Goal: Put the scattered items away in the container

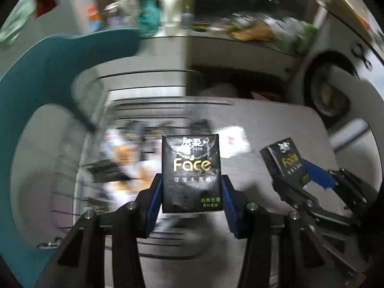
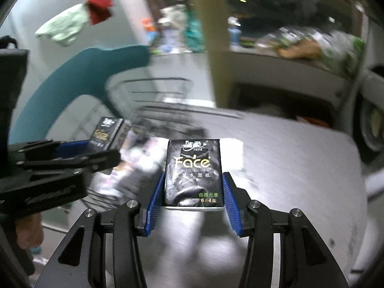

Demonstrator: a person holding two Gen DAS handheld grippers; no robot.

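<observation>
Wire basket (image 1: 144, 110) is the container, sitting at the far-left end of the grey table (image 1: 276, 124). Blurred packets already lie inside it, so part of the tidy-up looks done, tho the count can't be told thru the blur.

Still out on the table: one white packet (image 1: 234, 141), just right of the basket, flat on the grey top. Prob the last loose item in view, but the table edges are cut off.

Two black tissue packs are in transit, both off the table, neither in the basket yet. Left gripper (image 1: 191, 187) is clamped on its tissue pack (image 1: 191, 170), pads pressing both sides, pack upright, over the basket's near-right corner. Right gripper (image 2: 194, 192) is likewise clenched on the second tissue pack (image 2: 193, 172), held above the table just right of the basket.

Left to do, by my read: drop both packs in, then fetch the white packet.
</observation>
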